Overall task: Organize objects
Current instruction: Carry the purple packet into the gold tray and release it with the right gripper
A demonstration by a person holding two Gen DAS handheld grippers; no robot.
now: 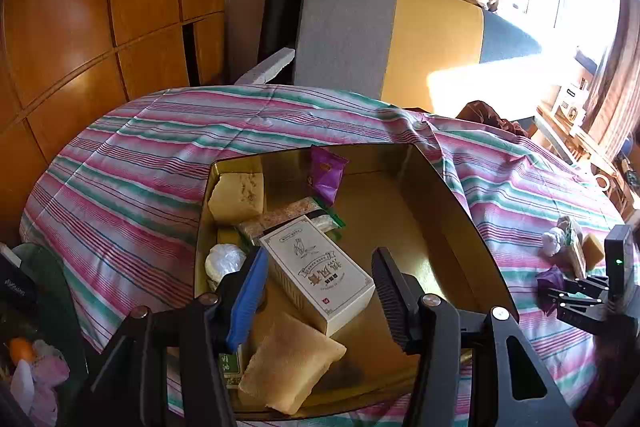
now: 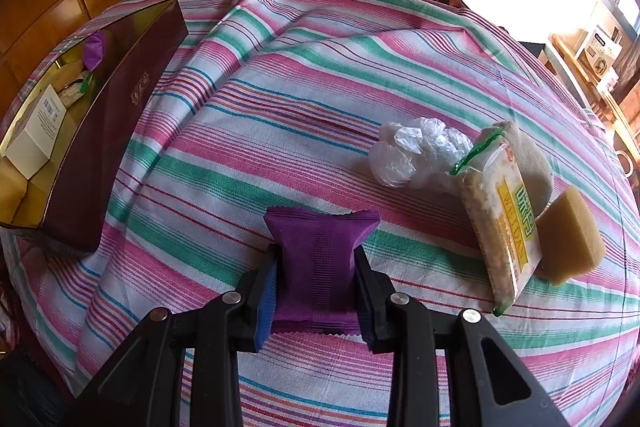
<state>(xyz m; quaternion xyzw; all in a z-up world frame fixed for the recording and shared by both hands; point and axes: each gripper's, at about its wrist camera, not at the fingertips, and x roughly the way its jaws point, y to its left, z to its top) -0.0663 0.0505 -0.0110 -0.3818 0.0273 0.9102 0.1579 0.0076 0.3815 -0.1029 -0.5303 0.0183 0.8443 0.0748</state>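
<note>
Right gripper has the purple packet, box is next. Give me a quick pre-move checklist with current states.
1. Right gripper shut on purple packet: ok, pinched on both sides.
2. Packet clear of the cloth: cannot tell.
3. Box open with free space: ok, its right half is bare.
4. Left gripper out of the drop zone: not ok, its open jaws hover over the box, above the white carton.
5. Path to the box free: ok, only cloth between.
6. Cracker pack, sponge, plastic bag undisturbed: ok.
</note>
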